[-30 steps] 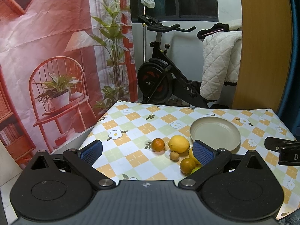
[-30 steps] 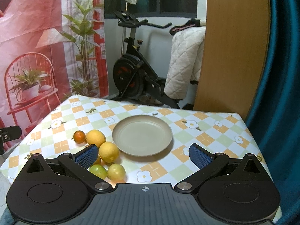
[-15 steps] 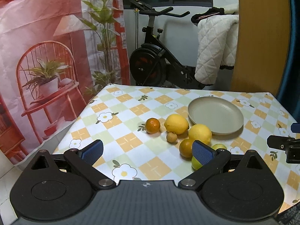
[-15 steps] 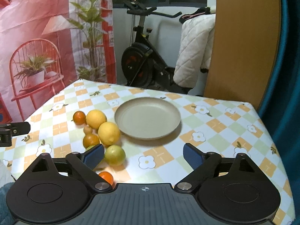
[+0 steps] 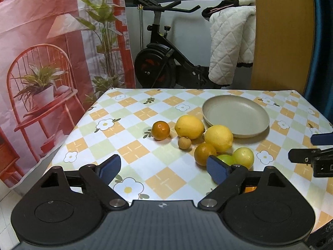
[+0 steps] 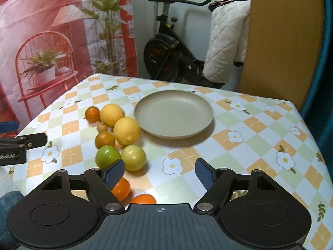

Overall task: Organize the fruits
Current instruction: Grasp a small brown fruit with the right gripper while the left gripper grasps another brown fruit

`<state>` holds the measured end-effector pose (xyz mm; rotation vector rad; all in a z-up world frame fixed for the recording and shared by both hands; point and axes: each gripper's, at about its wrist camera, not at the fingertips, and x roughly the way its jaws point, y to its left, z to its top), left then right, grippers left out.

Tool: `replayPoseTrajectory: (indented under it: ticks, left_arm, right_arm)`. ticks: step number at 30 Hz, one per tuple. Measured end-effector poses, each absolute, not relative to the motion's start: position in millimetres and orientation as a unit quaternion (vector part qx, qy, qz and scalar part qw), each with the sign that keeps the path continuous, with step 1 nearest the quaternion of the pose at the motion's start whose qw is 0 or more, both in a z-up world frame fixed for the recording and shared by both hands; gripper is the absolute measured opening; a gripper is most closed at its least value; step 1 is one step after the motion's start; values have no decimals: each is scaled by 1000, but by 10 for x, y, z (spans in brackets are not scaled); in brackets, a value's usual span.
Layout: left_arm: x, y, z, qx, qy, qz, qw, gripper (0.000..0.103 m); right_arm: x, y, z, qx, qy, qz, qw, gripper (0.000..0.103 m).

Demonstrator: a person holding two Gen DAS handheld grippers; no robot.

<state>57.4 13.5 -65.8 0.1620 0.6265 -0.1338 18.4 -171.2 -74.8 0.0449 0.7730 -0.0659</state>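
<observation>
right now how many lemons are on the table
2: one lemon beside the small orange, the other lemon touching the plate edge. None looks hidden.

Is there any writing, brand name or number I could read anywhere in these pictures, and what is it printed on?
Nothing here reads clearly.
White print on the left gripper, as the right wrist view shows it: too blurred to read.
White marks on the right gripper, at the edge of the left wrist view: cut off and too small to read.
The plate, the tablecloth and the exercise bike show no lettering.
</observation>
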Motion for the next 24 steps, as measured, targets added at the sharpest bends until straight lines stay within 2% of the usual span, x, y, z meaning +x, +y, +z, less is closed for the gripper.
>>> replayPoseTrajectory:
  ticks: [10,18,24]
  left_arm:
    - [851,370,-573,82,284,-69,953,88]
    - [999,492,-750,54,311,-75,946,79]
    - [1063,556,-875,41,325,-80,941,77]
  right_arm:
    - [470,-1254,-892,-11,396,49,917,45]
    - [676,-932,-1084,-27,430,87,898,34]
    - [799,-846,-1218,-37,456,85,885,25]
